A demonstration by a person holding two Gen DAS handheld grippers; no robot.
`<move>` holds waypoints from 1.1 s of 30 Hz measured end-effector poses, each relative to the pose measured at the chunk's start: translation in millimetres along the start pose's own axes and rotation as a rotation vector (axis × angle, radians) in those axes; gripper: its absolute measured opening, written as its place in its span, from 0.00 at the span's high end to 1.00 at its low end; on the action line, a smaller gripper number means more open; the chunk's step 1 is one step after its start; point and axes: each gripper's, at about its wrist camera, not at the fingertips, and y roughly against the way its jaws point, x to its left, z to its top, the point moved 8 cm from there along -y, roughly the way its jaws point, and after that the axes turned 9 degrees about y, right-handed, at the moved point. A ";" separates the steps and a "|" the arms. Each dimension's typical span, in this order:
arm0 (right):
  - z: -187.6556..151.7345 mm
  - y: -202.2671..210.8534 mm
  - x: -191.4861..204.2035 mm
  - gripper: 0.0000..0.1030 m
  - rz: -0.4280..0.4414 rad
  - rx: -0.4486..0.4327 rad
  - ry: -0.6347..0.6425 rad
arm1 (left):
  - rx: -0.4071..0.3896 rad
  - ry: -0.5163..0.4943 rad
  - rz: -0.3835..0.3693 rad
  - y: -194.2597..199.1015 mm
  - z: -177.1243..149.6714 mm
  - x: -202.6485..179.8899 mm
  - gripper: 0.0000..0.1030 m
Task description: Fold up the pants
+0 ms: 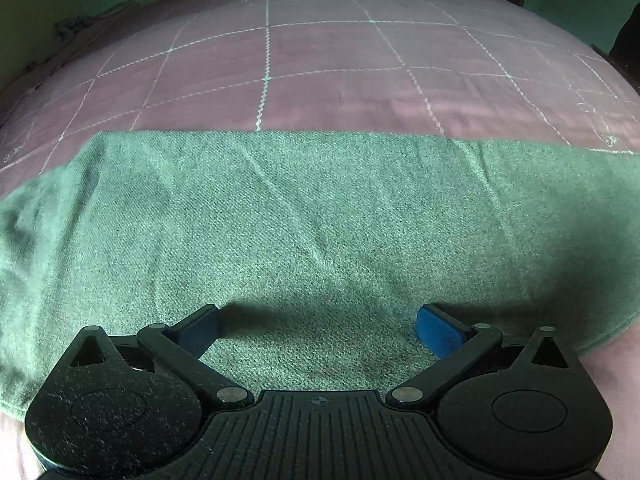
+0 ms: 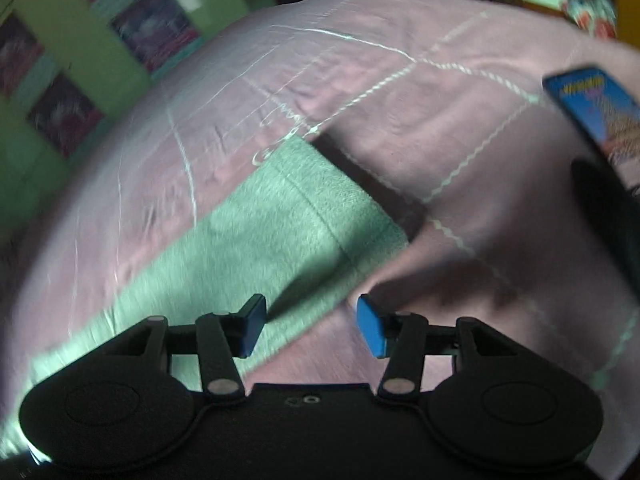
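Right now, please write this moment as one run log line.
pants: flat on bedspread | left gripper: open, above pants | right gripper: open, empty, at pants edge

The pants (image 1: 304, 216) are green with a fine twill weave; the bed cover (image 1: 340, 60) is dusty pink with a white zigzag-stitched grid; both grippers are black with blue pads (image 2: 370, 326); the wall (image 2: 48, 168) is light green.

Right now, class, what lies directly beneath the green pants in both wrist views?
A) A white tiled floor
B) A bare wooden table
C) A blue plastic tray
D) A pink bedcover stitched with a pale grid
D: the pants lie flat on the pink bedcover, whose pale stitched grid lines show beyond them.
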 end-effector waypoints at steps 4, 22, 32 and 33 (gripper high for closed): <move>6.1 -15.6 3.4 0.82 -0.020 -0.028 -0.024 | -0.008 -0.008 0.012 -2.5 -0.5 -0.5 0.00; 0.8 22.8 241.8 0.91 0.184 -0.194 0.508 | -0.084 0.233 0.135 46.2 32.8 181.5 0.00; -165.8 -42.9 333.4 0.43 0.269 0.110 0.814 | -0.001 0.393 -0.028 43.4 10.4 212.4 0.00; -164.8 -37.0 334.8 0.37 0.298 0.122 0.812 | 0.021 0.411 -0.073 40.7 10.4 204.7 0.00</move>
